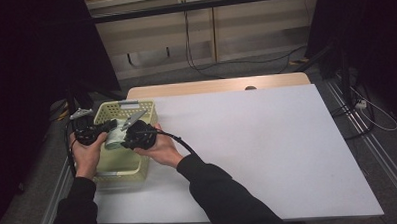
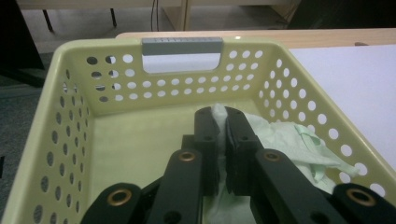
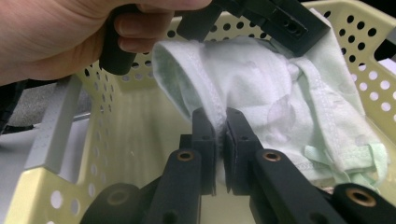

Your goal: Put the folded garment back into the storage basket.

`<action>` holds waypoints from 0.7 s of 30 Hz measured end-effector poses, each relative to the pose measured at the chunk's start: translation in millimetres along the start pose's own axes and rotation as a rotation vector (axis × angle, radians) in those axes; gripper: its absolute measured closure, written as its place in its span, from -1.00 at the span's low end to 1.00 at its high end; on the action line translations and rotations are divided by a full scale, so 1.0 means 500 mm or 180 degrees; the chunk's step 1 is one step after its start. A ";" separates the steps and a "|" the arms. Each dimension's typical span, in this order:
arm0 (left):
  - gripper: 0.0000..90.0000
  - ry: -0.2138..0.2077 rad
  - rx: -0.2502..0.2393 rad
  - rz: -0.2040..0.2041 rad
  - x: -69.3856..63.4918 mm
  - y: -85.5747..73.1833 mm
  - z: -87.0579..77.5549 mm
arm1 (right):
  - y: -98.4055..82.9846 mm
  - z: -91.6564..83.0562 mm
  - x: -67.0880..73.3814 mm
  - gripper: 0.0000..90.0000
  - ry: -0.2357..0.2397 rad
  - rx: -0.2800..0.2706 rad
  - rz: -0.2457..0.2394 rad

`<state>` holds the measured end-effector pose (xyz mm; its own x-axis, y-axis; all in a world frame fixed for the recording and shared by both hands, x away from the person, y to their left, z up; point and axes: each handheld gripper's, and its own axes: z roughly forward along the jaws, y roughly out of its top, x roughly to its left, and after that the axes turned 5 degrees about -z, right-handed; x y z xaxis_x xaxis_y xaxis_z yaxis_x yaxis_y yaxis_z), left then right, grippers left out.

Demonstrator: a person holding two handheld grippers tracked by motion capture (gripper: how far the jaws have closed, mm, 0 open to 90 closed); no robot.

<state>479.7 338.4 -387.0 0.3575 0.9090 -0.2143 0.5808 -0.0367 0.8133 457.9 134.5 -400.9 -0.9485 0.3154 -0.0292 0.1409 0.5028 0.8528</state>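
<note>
both your grippers sit over the yellow basket (image 1: 119, 170) at the left edge of the bench (image 1: 268, 149). left gripper (image 2: 218, 114): jaws closed on a fold of the pale green cloth (image 2: 289, 140). right gripper (image 3: 219, 116): jaws clamped on a hemmed edge of the same cloth (image 3: 261, 88). cloth hangs bunched between the two, inside the basket walls, near the end with the grey handle (image 2: 182, 45). whether it touches the basket floor, can't tell.

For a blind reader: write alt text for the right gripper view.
The right gripper pinches a pale green cloth over a yellow basket. The left gripper, in a hand, holds the cloth's far end.
</note>
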 end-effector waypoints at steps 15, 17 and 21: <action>0.89 0.0045 0.0167 0.0024 0.002 -0.002 0.032 | -0.016 0.012 -0.008 0.87 0.0000 0.0067 0.0046; 0.89 0.0026 0.0197 0.0003 0.004 -0.001 0.036 | -0.017 0.013 -0.011 0.86 -0.0006 0.0074 0.0044; 0.89 0.0060 0.0241 0.0033 0.004 -0.002 0.041 | -0.019 0.014 -0.014 0.86 0.0007 0.0096 0.0062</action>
<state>495.0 331.7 -399.1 0.3504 0.9160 -0.1952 0.6309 -0.0768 0.7721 465.1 133.0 -412.7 -0.9461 0.3237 -0.0115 0.1680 0.5207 0.8370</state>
